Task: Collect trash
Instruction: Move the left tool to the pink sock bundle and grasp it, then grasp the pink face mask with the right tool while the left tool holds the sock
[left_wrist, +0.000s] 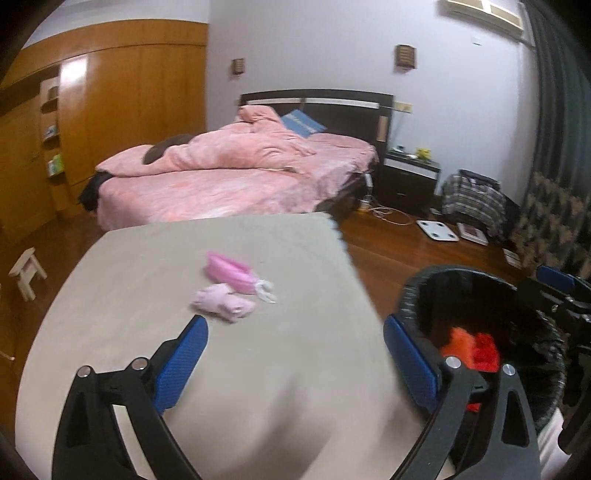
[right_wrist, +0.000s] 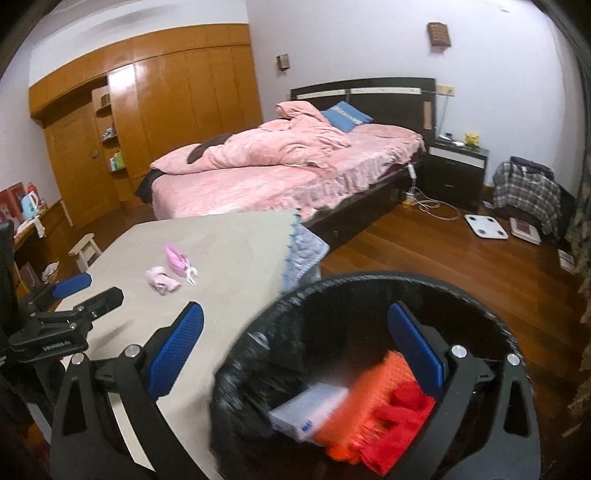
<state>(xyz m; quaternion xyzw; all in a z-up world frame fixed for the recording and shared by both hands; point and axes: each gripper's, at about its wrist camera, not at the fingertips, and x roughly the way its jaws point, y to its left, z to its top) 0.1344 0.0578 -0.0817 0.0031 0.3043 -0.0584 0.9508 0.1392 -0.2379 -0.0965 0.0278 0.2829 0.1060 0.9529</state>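
Observation:
Two pink pieces of trash lie on the grey table (left_wrist: 147, 288): a crumpled pale pink wad (left_wrist: 223, 304) (right_wrist: 162, 280) and a brighter pink wrapper (left_wrist: 231, 273) (right_wrist: 176, 261) just behind it. My left gripper (left_wrist: 295, 350) is open and empty above the table, a little short of the wad. A black-lined trash bin (left_wrist: 546, 350) (right_wrist: 266, 325) stands off the table's right edge and holds orange and red trash (right_wrist: 373, 398) and a pale packet (right_wrist: 310, 406). My right gripper (right_wrist: 295, 347) is open and empty over the bin's rim.
A bed with pink bedding (left_wrist: 229, 173) stands behind the table. A dark nightstand (right_wrist: 456, 170), a white scale (right_wrist: 485, 226), cables and a checked bag (right_wrist: 528, 192) are on the wood floor to the right. A small white stool (left_wrist: 27, 271) stands left of the table.

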